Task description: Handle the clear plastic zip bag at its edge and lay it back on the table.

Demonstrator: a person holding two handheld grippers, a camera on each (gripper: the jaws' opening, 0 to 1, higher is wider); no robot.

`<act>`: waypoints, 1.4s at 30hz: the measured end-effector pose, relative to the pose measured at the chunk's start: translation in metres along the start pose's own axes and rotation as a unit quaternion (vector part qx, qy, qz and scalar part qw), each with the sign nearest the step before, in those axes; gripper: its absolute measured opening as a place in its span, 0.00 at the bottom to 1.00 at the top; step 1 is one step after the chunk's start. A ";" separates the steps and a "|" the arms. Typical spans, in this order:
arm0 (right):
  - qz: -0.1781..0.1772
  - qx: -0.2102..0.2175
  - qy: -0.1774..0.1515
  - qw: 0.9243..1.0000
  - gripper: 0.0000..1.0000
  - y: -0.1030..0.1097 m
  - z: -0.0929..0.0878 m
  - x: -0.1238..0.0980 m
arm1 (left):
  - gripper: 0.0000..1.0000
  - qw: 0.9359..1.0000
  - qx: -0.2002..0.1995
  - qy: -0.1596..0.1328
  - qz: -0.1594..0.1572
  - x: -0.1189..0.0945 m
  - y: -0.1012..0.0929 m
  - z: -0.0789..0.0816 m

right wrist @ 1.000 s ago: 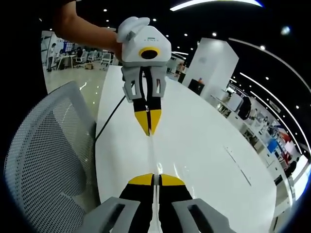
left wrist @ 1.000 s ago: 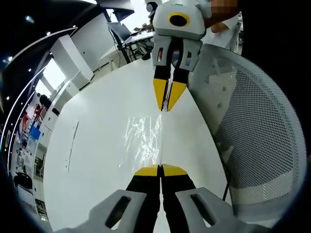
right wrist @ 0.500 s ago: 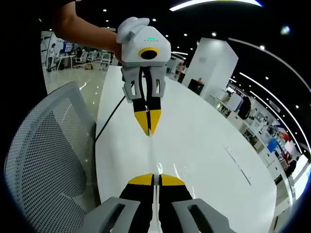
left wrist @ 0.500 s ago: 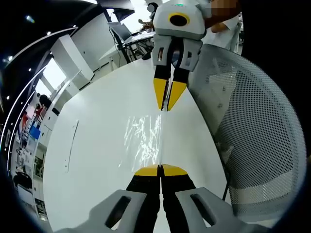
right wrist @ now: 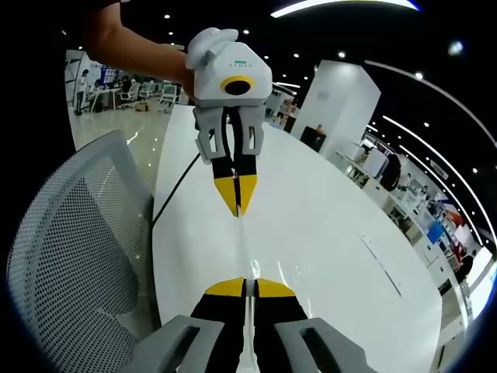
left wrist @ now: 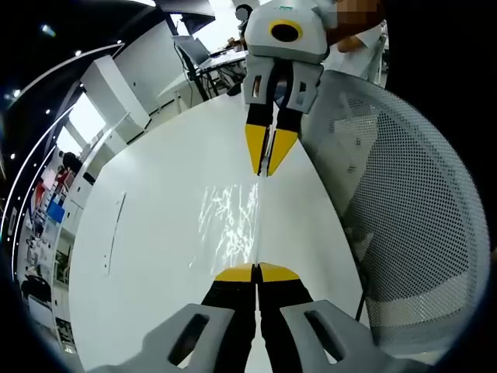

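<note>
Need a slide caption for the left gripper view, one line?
Both tools, the left and the right, pinch opposite edges of the clear zip bag, stretched taut above the white table.

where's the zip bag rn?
The clear zip bag is stretched edge-on between the two shut grippers, left gripper and right gripper, held above the white table, with the mesh chair alongside.

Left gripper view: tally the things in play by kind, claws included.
Clear zip bag: 1
Claws: 2, left claw and right claw, each shut on a bag edge
Mesh chair: 1
White table: 1
Total: 5
</note>
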State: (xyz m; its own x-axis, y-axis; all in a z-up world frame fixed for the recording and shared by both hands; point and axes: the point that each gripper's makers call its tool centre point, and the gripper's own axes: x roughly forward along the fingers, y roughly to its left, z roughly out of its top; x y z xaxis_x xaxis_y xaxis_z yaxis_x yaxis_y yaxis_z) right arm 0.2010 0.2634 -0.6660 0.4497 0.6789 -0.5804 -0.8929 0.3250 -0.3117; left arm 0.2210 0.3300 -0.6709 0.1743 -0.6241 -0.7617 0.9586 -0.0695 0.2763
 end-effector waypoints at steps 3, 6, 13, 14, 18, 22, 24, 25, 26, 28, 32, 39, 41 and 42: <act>0.000 0.001 0.000 1.000 0.00 0.000 0.000 0.000 | 0.00 1.000 -0.001 0.000 0.000 0.000 0.000 0.000; 0.000 0.001 0.000 1.000 0.00 0.001 0.000 0.000 | 0.00 1.000 -0.001 0.001 0.000 0.000 -0.001 0.000; 0.002 0.001 -0.001 1.000 0.00 0.002 0.000 0.001 | 0.00 1.000 -0.002 0.003 -0.002 -0.001 -0.002 -0.003; 0.003 0.001 -0.001 1.000 0.00 0.002 0.001 0.002 | 0.00 1.000 -0.002 0.003 -0.001 -0.001 -0.001 -0.003; 0.004 0.001 -0.001 1.000 0.00 0.002 0.001 0.003 | 0.00 1.000 -0.003 0.004 -0.002 -0.001 -0.001 -0.005; 0.004 0.002 -0.002 1.000 0.00 0.002 0.001 0.004 | 0.00 1.000 -0.003 0.005 -0.001 -0.001 0.000 -0.007; 0.005 0.003 -0.002 1.000 0.00 0.002 0.001 0.004 | 0.00 1.000 -0.001 0.006 -0.001 -0.001 -0.001 -0.007; 0.005 0.003 -0.002 1.000 0.00 0.003 0.000 0.004 | 0.00 1.000 -0.001 0.006 -0.001 -0.001 -0.001 -0.007; 0.006 0.003 -0.001 1.000 0.00 0.003 0.000 0.004 | 0.00 1.000 -0.002 0.006 -0.001 -0.001 -0.001 -0.007; 0.004 0.005 -0.001 1.000 0.00 0.002 0.000 0.004 | 0.00 1.000 -0.003 0.005 0.000 -0.001 0.000 -0.007; 0.003 0.007 -0.002 1.000 0.00 0.002 -0.001 0.003 | 0.00 1.000 -0.004 0.004 -0.001 0.000 0.000 -0.007; 0.000 0.008 -0.002 1.000 0.00 0.001 -0.002 0.003 | 0.00 1.000 -0.006 0.005 -0.003 0.001 -0.001 -0.006; 0.000 0.009 -0.002 1.000 0.00 0.001 -0.003 0.003 | 0.00 1.000 -0.006 0.005 -0.003 0.001 -0.001 -0.006; 0.000 0.010 -0.001 1.000 0.00 0.001 -0.003 0.002 | 0.00 1.000 -0.006 0.005 -0.003 0.001 0.000 -0.006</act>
State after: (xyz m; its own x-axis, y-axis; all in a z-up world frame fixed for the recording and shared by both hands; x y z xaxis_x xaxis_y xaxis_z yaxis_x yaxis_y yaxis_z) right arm 0.2012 0.2636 -0.6697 0.4496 0.6808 -0.5782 -0.8932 0.3380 -0.2966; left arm 0.2220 0.3338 -0.6751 0.1703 -0.6159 -0.7692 0.9621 -0.0646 0.2648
